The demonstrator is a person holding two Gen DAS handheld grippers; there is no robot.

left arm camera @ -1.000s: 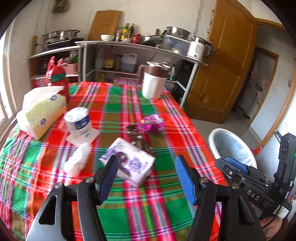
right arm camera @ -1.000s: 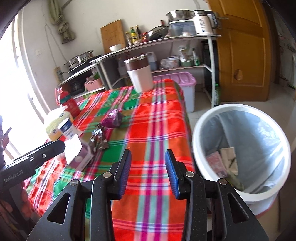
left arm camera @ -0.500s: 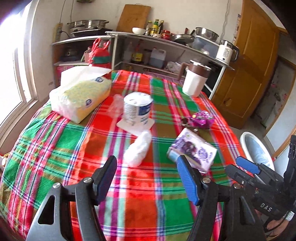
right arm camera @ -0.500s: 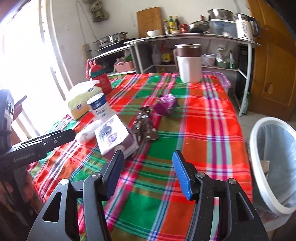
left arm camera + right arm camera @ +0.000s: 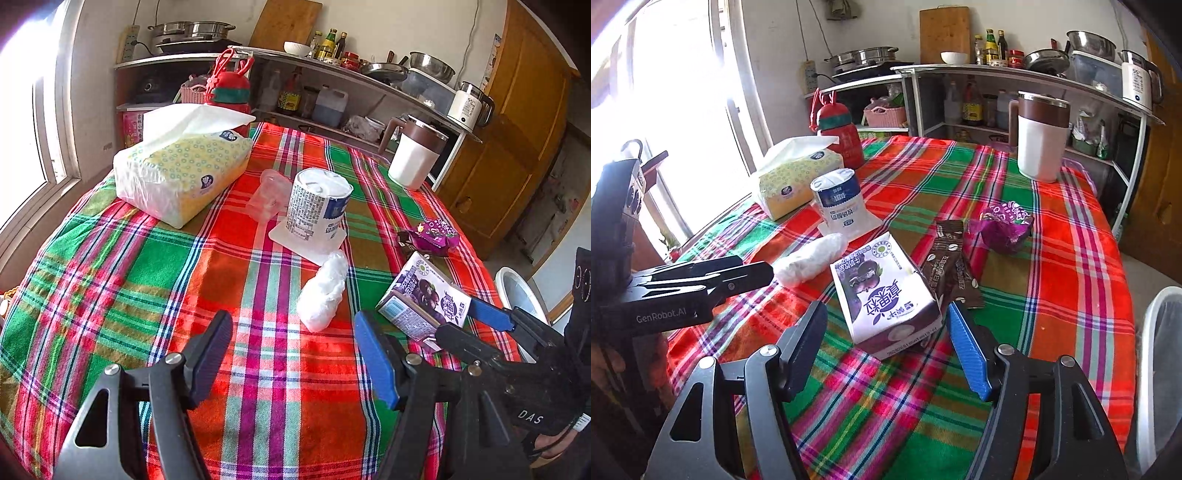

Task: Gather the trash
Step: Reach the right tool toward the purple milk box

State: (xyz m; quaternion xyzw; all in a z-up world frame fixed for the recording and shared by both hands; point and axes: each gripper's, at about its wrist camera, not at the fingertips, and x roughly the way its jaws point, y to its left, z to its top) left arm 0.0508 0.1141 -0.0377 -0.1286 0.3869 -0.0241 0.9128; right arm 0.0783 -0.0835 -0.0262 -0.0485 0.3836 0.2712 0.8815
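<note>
Right gripper (image 5: 886, 347): jaws had just been widening and stood apart, the near end of the milk carton (image 5: 882, 295) between them, pads not pressing it.
Left gripper (image 5: 291, 354): released, nothing between the jaws, hanging over the plaid tablecloth (image 5: 110, 280).
Crumpled white wrapper (image 5: 323, 291): on the cloth just beyond the left jaws.
Brown sachet (image 5: 951, 269): beside the carton, touching it.
Purple wrapper (image 5: 1003, 225): farther back, near the sachet.
Yogurt cup (image 5: 317, 203): upright, mid-table.
Bin (image 5: 1156, 365): on the floor off the table's right edge.
</note>
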